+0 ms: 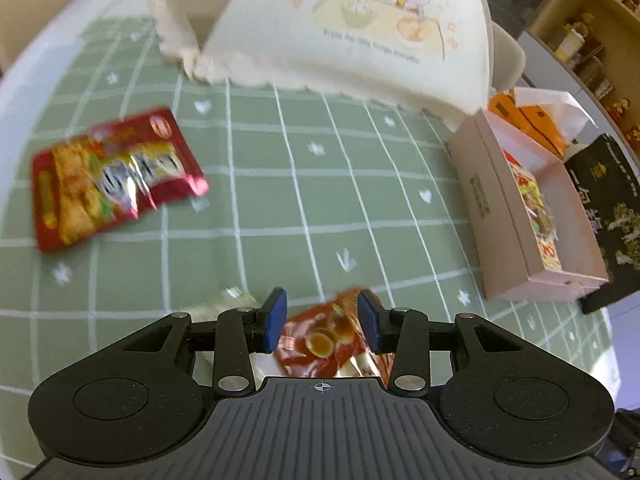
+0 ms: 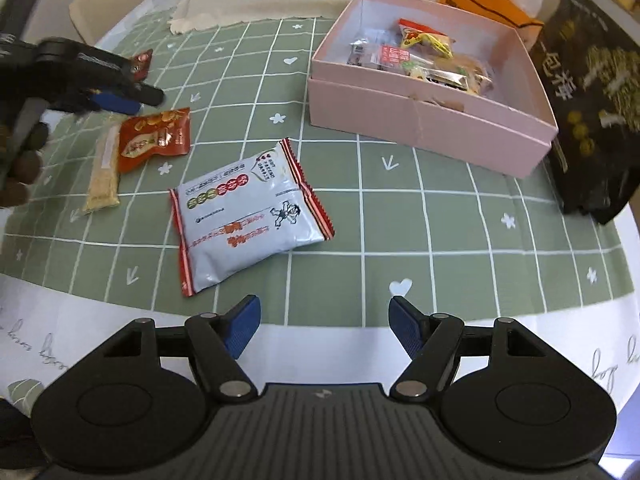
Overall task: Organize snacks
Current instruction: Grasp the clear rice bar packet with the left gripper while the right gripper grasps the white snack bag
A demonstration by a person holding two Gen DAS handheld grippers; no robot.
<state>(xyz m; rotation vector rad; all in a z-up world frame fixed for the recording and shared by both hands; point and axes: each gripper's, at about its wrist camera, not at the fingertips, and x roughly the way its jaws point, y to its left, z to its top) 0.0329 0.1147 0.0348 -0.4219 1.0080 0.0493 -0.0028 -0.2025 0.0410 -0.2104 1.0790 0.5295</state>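
An orange-red snack packet lies flat on the green checked cloth, right under my left gripper. The blue pads stand apart on either side of it and do not press it. The right wrist view shows that gripper hovering just behind the same packet, beside a pale stick-shaped packet. A red packet lies further left, blurred. My right gripper is open and empty near the table's edge, with a grey-white packet with red edges just beyond it. The pink box holds several snacks.
A black bag leans at the right of the box, an orange bag lies behind it. A cream tote bag stands at the back. A hand holds the left gripper. Shelves are off the table.
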